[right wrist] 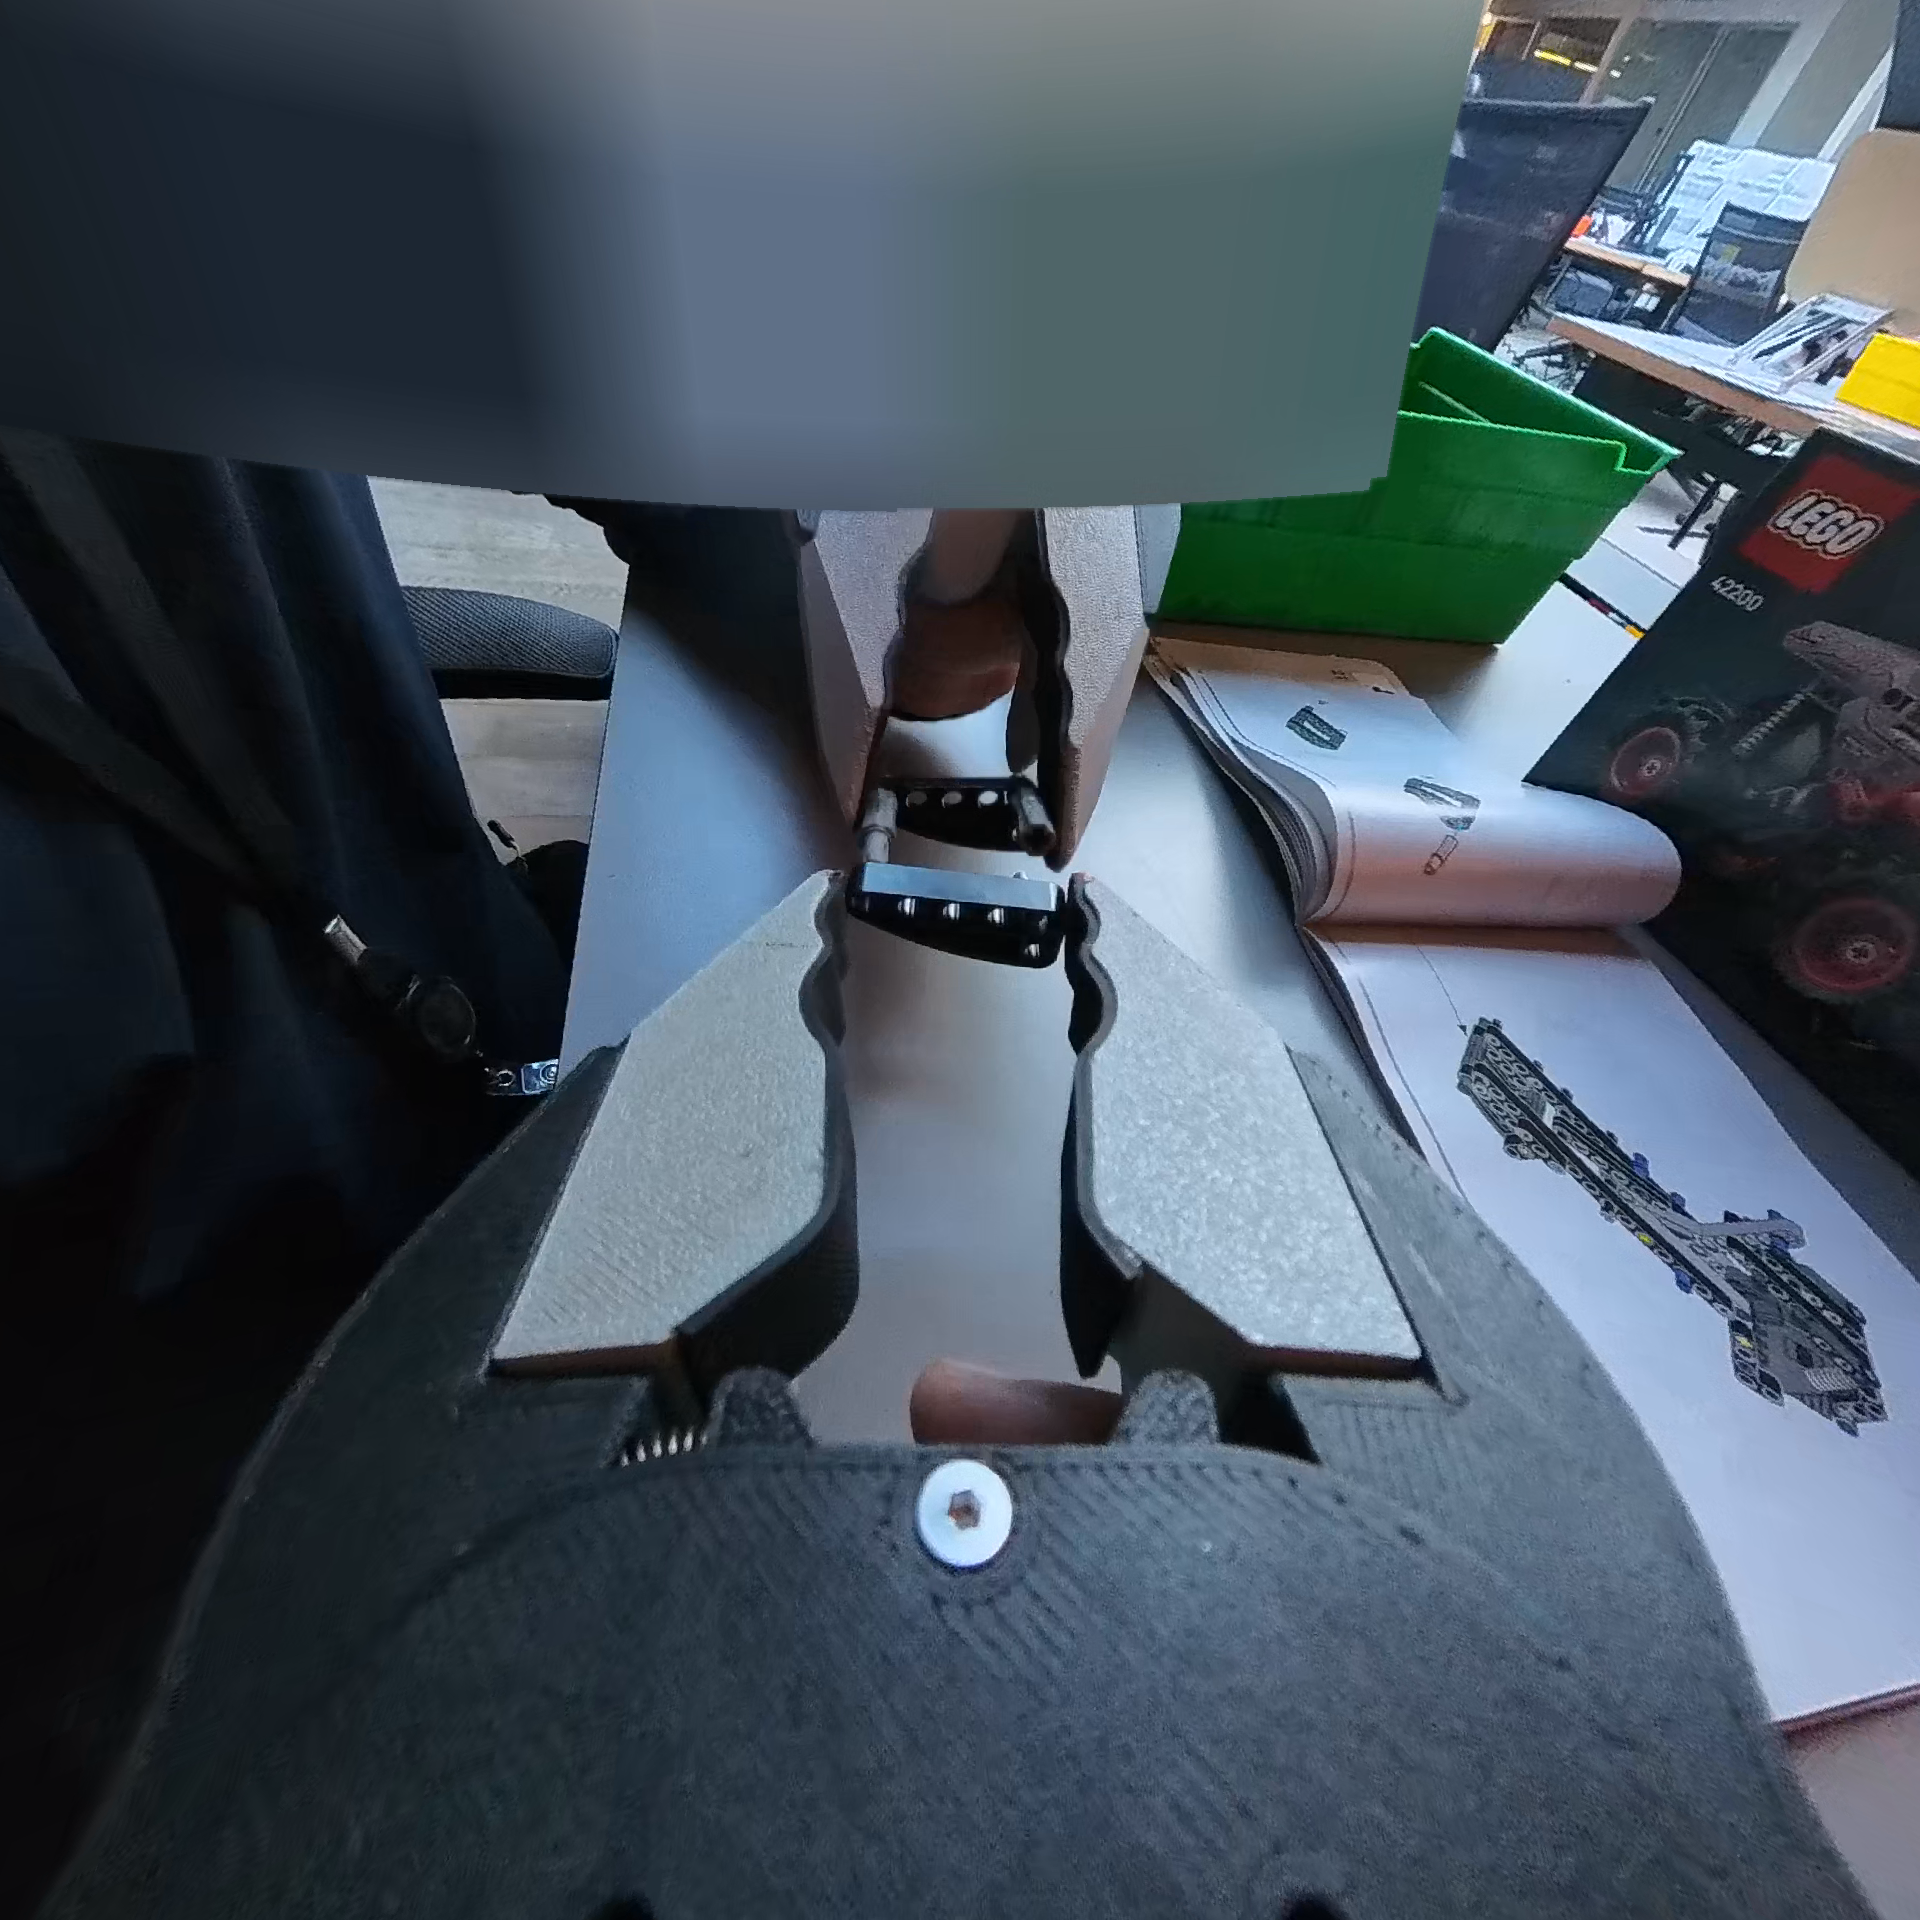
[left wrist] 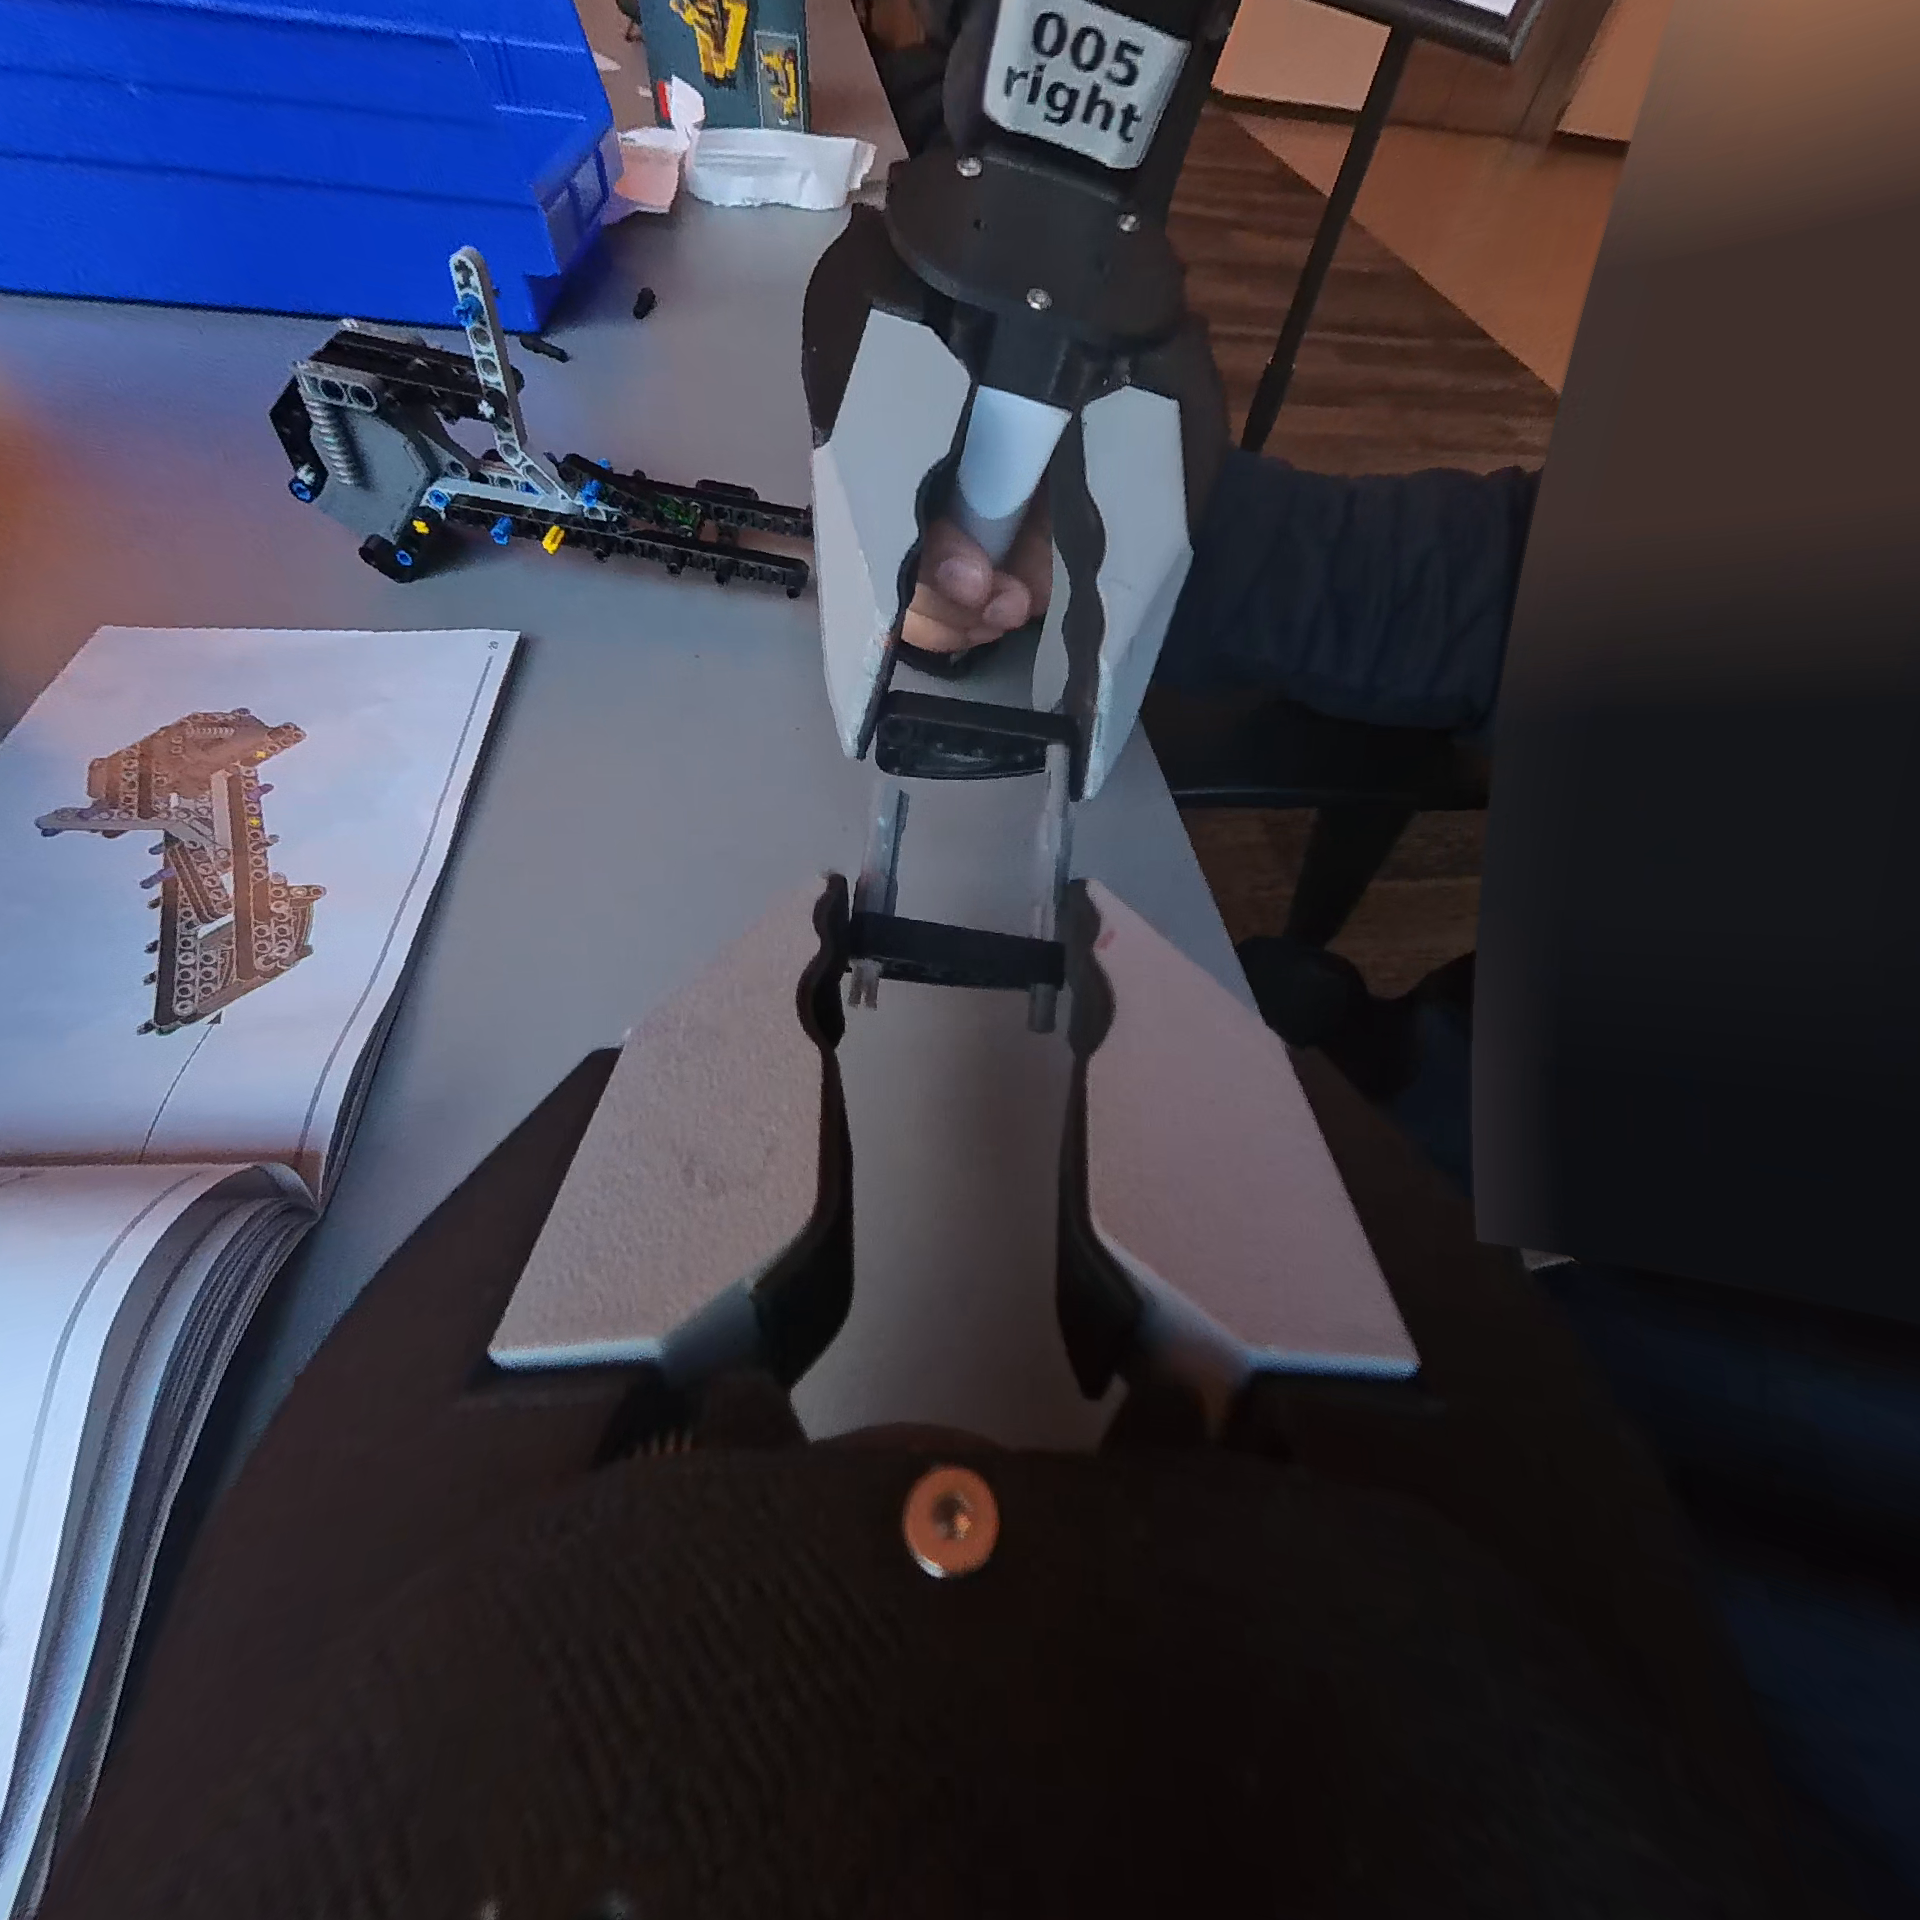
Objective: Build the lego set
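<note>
Grey tabletop [left wrist: 644,665] fills the middle of both views, with wooden floor past its far edge and an office with more desks behind. Above the table's edge, the left gripper [left wrist: 956,951] and the right gripper [left wrist: 971,743] meet tip to tip. The left one's fingers are narrowed onto a short black beam [left wrist: 951,954] with holes, which carries 2 grey rods [left wrist: 1055,894] pointing toward the other gripper. The right one's fingers clamp a second black beam [right wrist: 956,914] of the same kind, sitting at the far ends of those rods; whether the rods are seated in it cannot be told. Farther in on the table lies the partly built model [left wrist: 499,468], black and grey with blue and yellow pins, 1 grey beam standing up from it. An open instruction booklet [left wrist: 260,883] lies near the table's near-left edge, a blue bin [left wrist: 291,145] at the far-left corner. In the right wrist view a green bin [right wrist: 1434,520] and the set's box [right wrist: 1787,769] stand beyond the booklet.
</note>
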{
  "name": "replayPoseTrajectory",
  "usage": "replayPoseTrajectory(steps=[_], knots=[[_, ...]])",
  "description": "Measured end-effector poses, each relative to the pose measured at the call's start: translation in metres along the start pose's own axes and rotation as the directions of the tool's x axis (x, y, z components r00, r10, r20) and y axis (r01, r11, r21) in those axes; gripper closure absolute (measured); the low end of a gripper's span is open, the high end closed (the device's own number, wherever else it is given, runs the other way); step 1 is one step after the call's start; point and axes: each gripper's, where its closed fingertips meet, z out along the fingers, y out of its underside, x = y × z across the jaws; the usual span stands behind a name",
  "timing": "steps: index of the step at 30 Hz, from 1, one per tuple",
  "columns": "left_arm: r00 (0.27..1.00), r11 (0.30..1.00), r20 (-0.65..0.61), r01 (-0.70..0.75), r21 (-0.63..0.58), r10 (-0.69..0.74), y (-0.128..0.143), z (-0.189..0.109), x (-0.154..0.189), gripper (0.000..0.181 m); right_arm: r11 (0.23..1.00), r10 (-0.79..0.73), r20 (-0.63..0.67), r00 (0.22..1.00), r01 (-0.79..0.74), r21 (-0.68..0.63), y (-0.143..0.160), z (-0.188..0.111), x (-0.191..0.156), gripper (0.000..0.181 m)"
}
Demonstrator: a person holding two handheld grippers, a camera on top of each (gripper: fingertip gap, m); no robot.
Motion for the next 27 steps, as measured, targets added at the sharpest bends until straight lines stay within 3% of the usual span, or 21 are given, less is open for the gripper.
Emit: replayPoseTrajectory(steps=[8, 27], knots=[[1.0, 0.999, 0.015, -0.007, -0.049, 0.008, 0.01, 0.002, -0.005, 0.143, 0.994, -0.053, 0.007, 0.999, 0.053, -0.093, 0.013, 0.004, 0.001, 0.142], [0.999, 0.996, 0.031, -0.011, -0.088, 0.014, 0.018, 0.004, -0.01, 0.143, 0.987, -0.067, 0.026, 0.997, 0.07, -0.145, 0.021, 0.009, 0.006, 0.143]])
